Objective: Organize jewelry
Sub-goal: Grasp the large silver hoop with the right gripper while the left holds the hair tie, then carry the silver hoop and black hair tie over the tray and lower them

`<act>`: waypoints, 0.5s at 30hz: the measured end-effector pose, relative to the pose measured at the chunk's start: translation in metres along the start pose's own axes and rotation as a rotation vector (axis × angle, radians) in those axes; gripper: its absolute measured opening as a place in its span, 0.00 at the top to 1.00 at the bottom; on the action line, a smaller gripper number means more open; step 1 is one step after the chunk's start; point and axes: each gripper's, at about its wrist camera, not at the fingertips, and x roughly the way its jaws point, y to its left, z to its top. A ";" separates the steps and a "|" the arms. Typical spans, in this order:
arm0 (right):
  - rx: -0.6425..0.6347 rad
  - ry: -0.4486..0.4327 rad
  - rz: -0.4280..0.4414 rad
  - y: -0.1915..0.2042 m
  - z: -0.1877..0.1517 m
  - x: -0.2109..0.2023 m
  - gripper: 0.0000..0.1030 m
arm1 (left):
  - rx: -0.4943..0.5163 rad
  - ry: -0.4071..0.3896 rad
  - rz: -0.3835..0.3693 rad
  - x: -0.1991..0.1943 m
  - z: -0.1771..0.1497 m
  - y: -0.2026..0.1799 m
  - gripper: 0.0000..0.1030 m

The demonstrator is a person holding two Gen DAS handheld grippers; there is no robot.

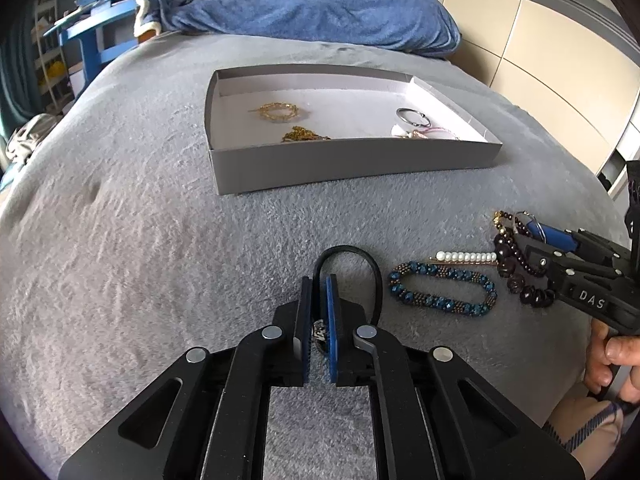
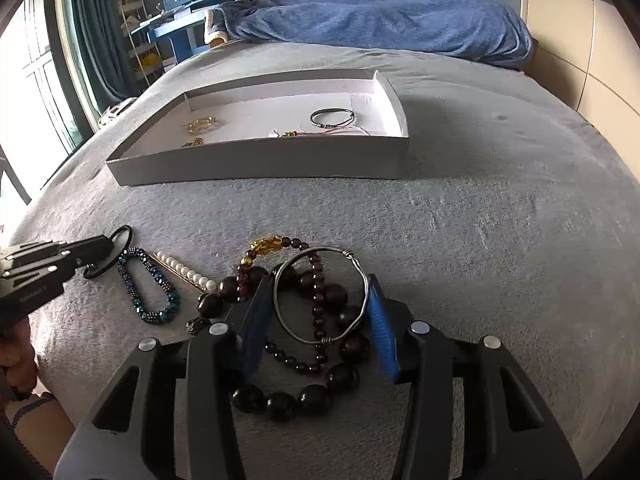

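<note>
A grey shallow box (image 1: 344,164) (image 2: 260,160) lies on the bed and holds gold pieces (image 1: 278,111), a silver ring bangle (image 1: 413,117) (image 2: 332,117) and a pink cord piece. My left gripper (image 1: 320,284) is shut on a black cord bracelet (image 1: 372,268) (image 2: 116,248) lying on the blanket. My right gripper (image 2: 320,292) is open, its fingers either side of a silver wire bangle (image 2: 320,296) that lies on dark bead bracelets (image 2: 344,344). A blue beaded bracelet (image 1: 442,290) (image 2: 148,288) and a pearl pin (image 1: 466,257) (image 2: 184,270) lie between the grippers.
A grey fleece blanket (image 1: 140,220) (image 2: 480,220) covers the bed. A blue blanket (image 1: 320,8) is bunched at the far end. A blue desk with books (image 1: 100,20) stands at the far left, a wardrobe (image 1: 540,40) on the right.
</note>
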 end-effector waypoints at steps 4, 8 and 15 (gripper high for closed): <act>0.035 -0.023 0.022 -0.006 0.000 -0.005 0.56 | 0.004 0.007 0.003 0.002 0.001 -0.001 0.92; 0.069 -0.047 0.041 -0.011 0.001 -0.012 0.56 | -0.008 -0.001 -0.009 -0.001 0.001 0.002 0.96; 0.069 -0.077 0.054 -0.011 0.009 -0.021 0.56 | -0.011 -0.073 -0.024 -0.020 0.006 0.004 0.96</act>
